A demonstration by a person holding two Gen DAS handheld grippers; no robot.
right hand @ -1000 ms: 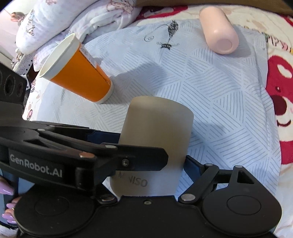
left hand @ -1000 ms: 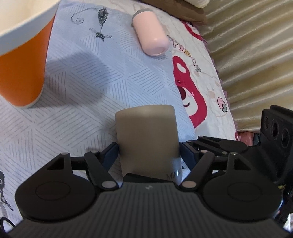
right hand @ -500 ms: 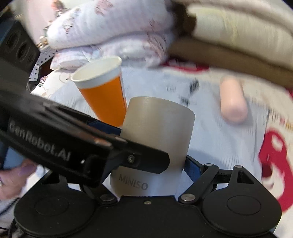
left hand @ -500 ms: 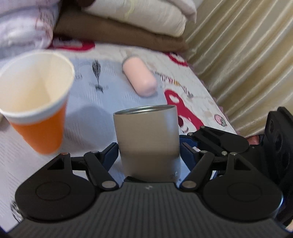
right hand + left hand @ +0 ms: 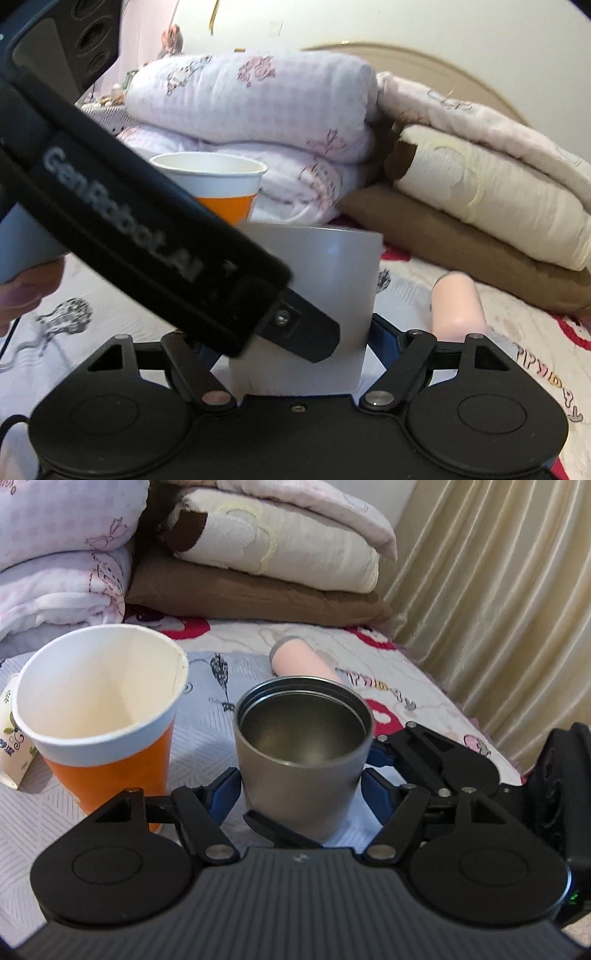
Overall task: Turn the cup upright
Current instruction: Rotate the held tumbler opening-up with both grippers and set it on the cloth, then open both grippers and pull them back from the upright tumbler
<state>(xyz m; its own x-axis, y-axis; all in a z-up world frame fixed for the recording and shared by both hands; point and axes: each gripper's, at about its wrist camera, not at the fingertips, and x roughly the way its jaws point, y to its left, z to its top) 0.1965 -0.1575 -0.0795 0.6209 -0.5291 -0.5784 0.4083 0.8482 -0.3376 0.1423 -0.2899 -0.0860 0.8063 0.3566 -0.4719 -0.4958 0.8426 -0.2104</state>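
The metal cup [image 5: 301,753] stands mouth-up on the bed cover [image 5: 207,738] near its middle. Both the left gripper [image 5: 301,794] and the right gripper [image 5: 295,332] are clamped on its lower wall from crossing directions. The flip looks done, so the step now is release. That is best done by opening one gripper at a time and withdrawing level, so the soft bedding does not tip it. There is one metal cup, one orange paper cup [image 5: 98,716] just beside it, standing upright, and one pink cup [image 5: 301,662] lying on its side farther toward the pillows.
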